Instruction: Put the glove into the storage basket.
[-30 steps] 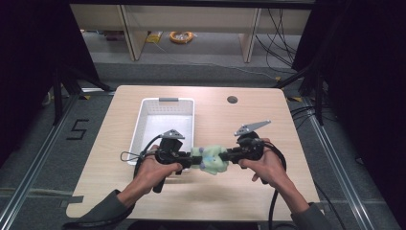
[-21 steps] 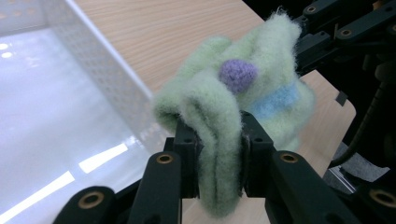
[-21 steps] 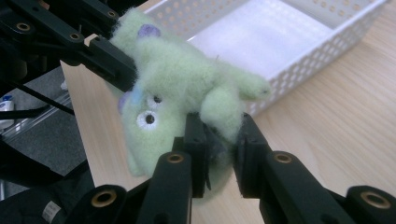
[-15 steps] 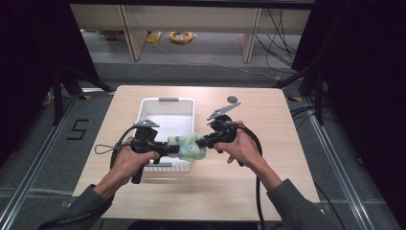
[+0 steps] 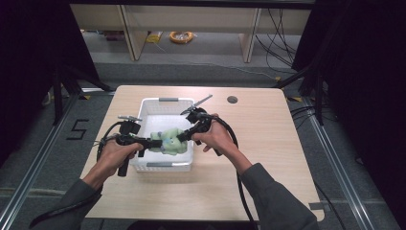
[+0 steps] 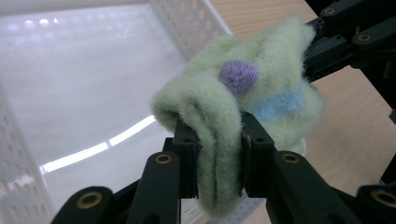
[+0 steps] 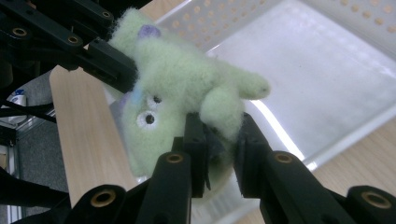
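A pale green felt toy [image 5: 167, 140] with purple bumps, a blue band and white eyes hangs between both grippers over the white basket [image 5: 165, 101]. My left gripper [image 5: 152, 143] is shut on one side of the toy [image 6: 219, 140]. From the other side, my right gripper [image 5: 182, 136] is shut on a green limb of the toy [image 7: 219, 116]. In the left gripper view, the right gripper's black fingers [image 6: 336, 44] show behind the toy. The left gripper's fingers [image 7: 100, 58] show at upper left in the right gripper view.
The perforated white basket [image 6: 93, 93] is empty inside and sits left of centre on the wooden table [image 5: 268, 143]. A small dark hole [image 5: 232, 99] marks the table's far side. Cables trail from both grippers. Shelves stand beyond the table.
Both hands have carried the toy from the bare table in front of the basket leftward and away from the person, so it is now over the basket. Both grips stayed shut.
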### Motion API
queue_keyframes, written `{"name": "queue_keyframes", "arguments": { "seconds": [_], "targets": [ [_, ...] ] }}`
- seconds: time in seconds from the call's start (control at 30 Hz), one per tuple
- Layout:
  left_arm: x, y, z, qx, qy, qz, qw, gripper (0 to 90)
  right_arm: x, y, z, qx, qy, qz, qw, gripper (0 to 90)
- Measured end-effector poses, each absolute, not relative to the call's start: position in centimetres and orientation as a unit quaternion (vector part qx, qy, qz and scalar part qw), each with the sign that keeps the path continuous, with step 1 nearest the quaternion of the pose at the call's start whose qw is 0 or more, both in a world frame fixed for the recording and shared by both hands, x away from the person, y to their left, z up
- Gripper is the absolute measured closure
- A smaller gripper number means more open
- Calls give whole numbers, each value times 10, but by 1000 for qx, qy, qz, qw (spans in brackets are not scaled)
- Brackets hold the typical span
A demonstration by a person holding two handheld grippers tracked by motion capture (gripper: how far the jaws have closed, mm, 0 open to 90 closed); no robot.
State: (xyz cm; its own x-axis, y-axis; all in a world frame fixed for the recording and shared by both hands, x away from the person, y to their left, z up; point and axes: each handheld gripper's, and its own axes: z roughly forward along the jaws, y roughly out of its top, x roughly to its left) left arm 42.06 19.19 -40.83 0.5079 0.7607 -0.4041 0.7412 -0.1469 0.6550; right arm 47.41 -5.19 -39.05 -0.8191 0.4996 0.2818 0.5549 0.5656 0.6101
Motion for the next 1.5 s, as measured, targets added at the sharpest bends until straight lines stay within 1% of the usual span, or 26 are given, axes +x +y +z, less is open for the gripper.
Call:
{"name": "queue_keyframes", "arguments": {
  "seconds": [0.2, 0.3, 0.4, 0.6, 0.67, 0.73, 0.87, 0.9, 0.93, 0.97, 1.0, 1.07, 1.1, 1.13, 1.23, 1.3, 1.4, 1.43, 1.47, 1.5],
  "targets": [
    [428, 202, -424, 756, 508, 3, 413, 720, 481, -39, -403, -306, -887, -342, 45, 779],
    [433, 205, -430, 764, 507, 3, 399, 718, 487, -33, -413, -311, -889, -333, 51, 777],
    [436, 205, -432, 774, 503, 10, 385, 717, 490, -30, -418, -314, -891, -325, 48, 777],
    [438, 203, -441, 774, 511, 11, 374, 715, 492, -27, -424, -317, -892, -317, 55, 776],
    [440, 203, -444, 779, 507, 9, 368, 714, 492, -25, -427, -319, -895, -309, 48, 776],
    [441, 202, -446, 782, 507, 6, 363, 712, 493, -23, -431, -319, -896, -305, 56, 776],
    [441, 200, -449, 780, 514, 9, 358, 712, 494, -22, -434, -314, -900, -298, 46, 775],
    [442, 199, -450, 779, 515, 8, 357, 711, 494, -21, -434, -319, -899, -296, 54, 775],
    [443, 200, -450, 788, 508, 10, 347, 711, 495, -20, -435, -317, -898, -297, 63, 774],
    [443, 199, -452, 788, 510, 8, 345, 708, 496, -19, -438, -318, -899, -296, 63, 774],
    [444, 198, -452, 790, 509, 7, 343, 707, 496, -19, -438, -319, -901, -290, 47, 774],
    [444, 197, -454, 791, 510, 7, 338, 706, 496, -19, -439, -318, -902, -287, 45, 773],
    [445, 197, -455, 792, 509, 8, 337, 704, 496, -18, -440, -318, -902, -287, 53, 772],
    [445, 196, -456, 795, 509, 7, 331, 702, 496, -18, -442, -319, -904, -280, 45, 771],
    [446, 195, -458, 798, 508, 10, 325, 697, 496, -17, -443, -318, -905, -278, 45, 768],
    [446, 194, -459, 797, 511, 13, 322, 678, 497, -15, -445, -323, -906, -269, 45, 760],
    [447, 194, -462, 799, 512, 13, 313, 674, 497, -15, -447, -318, -908, -269, 42, 753],
    [447, 194, -463, 798, 515, 13, 312, 653, 496, -13, -448, -322, -908, -263, 43, 746],
    [447, 194, -464, 801, 513, 15, 308, 636, 496, -13, -449, -317, -911, -261, 36, 740],
    [447, 194, -464, 800, 513, 21, 311, 638, 496, -13, -449, -314, -913, -258, 30, 732]
  ]
}}
